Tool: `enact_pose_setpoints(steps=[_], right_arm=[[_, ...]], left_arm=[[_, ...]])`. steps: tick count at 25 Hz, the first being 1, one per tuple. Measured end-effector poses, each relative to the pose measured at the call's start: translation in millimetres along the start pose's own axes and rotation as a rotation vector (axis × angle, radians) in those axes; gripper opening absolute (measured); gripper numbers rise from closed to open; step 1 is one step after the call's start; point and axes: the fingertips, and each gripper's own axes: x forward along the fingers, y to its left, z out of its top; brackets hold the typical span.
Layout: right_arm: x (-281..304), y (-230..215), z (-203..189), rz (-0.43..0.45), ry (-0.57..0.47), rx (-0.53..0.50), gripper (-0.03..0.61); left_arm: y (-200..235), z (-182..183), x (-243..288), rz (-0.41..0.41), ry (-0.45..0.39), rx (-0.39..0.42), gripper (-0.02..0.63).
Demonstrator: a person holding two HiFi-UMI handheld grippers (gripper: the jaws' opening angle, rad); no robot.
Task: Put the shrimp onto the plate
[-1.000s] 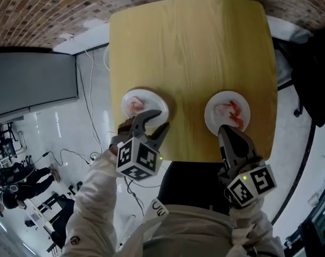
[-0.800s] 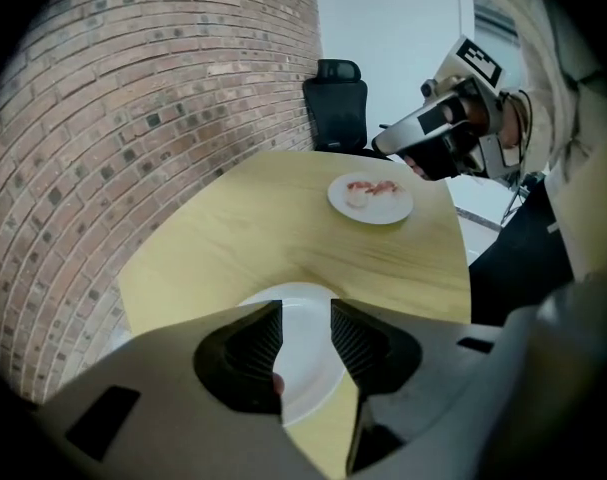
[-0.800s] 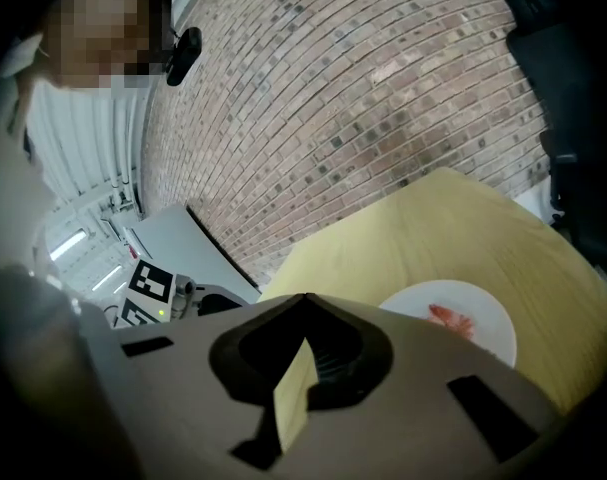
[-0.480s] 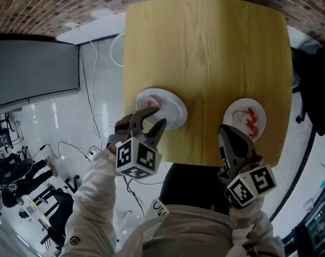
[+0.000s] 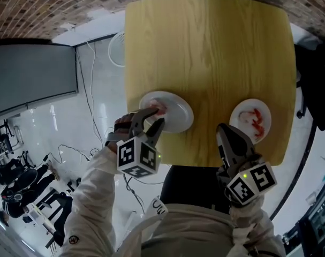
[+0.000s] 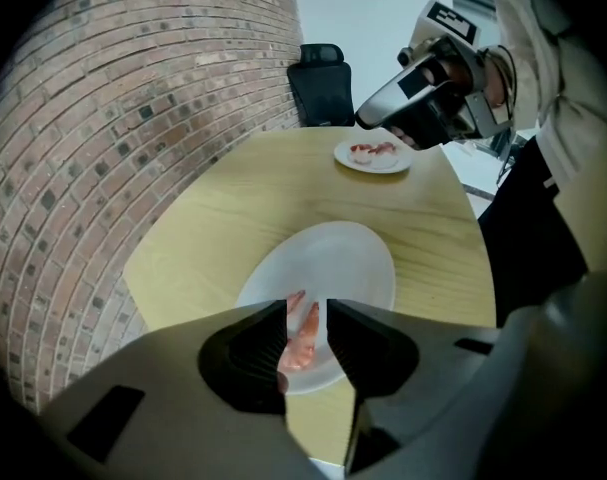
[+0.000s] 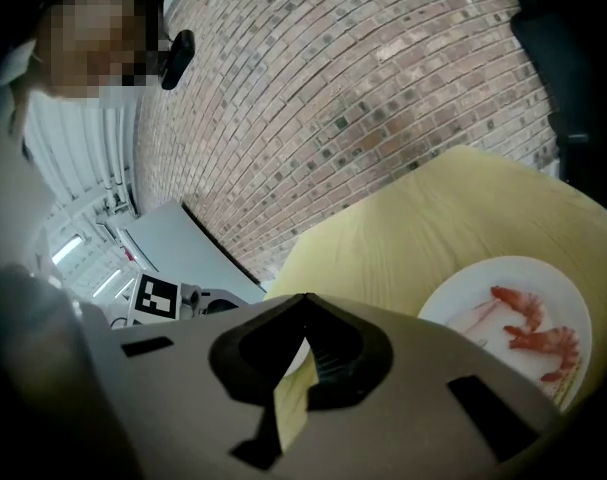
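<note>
At the lower left of the head view, the left gripper (image 5: pixel 156 115) is seen closing, its jaws not yet pressed on the shrimp (image 6: pixel 303 330) lying between them on the white plate (image 5: pixel 179 113). Right of centre, more shrimp (image 5: pixel 257 120) are seen on a second plate (image 5: pixel 241 113). At the lower right, the right gripper (image 5: pixel 223 129) is held with jaws together and empty, at the table (image 5: pixel 205 47) edge.

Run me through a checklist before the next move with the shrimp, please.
1. The shrimp sits between the left tongs: ok, jaws closing round it.
2. Firm grip: not ok, a gap shows beside it.
3. The left plate lies flat on the table: ok.
4. The right plate has free space: ok.
5. The right tongs are shut, empty, off both plates: ok.
</note>
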Motion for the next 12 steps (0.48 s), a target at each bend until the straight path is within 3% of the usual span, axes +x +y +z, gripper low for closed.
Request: enact_pose_setpoints(steps=[12], right_arm=[[15.7,-4.0,0.0,-0.027,-0.002,0.030,0.025]], left_arm=[[-2.5,-9.8,12.7,-0.122,0.033,0.041,0.120]])
